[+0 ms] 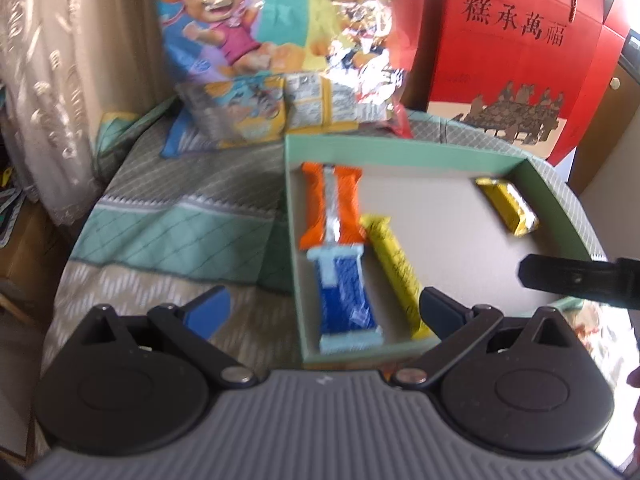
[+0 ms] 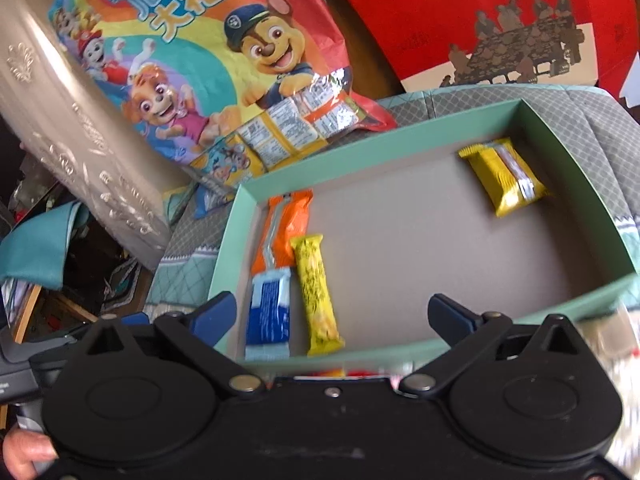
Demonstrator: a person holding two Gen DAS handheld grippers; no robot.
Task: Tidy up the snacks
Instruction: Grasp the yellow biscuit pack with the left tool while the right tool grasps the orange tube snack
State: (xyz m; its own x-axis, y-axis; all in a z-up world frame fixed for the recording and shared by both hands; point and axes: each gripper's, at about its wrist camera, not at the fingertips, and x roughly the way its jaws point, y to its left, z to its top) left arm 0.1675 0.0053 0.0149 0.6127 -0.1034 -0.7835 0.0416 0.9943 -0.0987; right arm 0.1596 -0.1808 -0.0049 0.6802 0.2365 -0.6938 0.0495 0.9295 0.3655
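Note:
A shallow green box [image 1: 400, 142] [image 2: 380, 156] with a grey floor lies on a quilted cloth. At its left end an orange snack pack [image 1: 330, 208] [image 2: 286, 232], a blue pack [image 1: 346, 292] [image 2: 268, 312] and a long yellow bar [image 1: 394, 264] [image 2: 316, 292] lie side by side. A squat yellow pack [image 1: 508, 206] [image 2: 504, 178] rests alone by the far right corner. My left gripper [image 1: 324, 300] hovers open over the box's near left end, touching nothing. My right gripper [image 2: 332, 304] is open too, empty, above the near rim; one of its black fingers [image 1: 576, 280] enters the left wrist view from the right.
A big cartoon-printed snack bag [image 1: 272, 40] [image 2: 200, 60] leans behind the box, a red gift carton [image 1: 520, 60] [image 2: 480, 12] to its right. The patterned cloth [image 1: 180, 208] drops off at the left beside a lace-covered panel [image 1: 48, 80]. A person's hand [image 2: 20, 452] shows bottom left.

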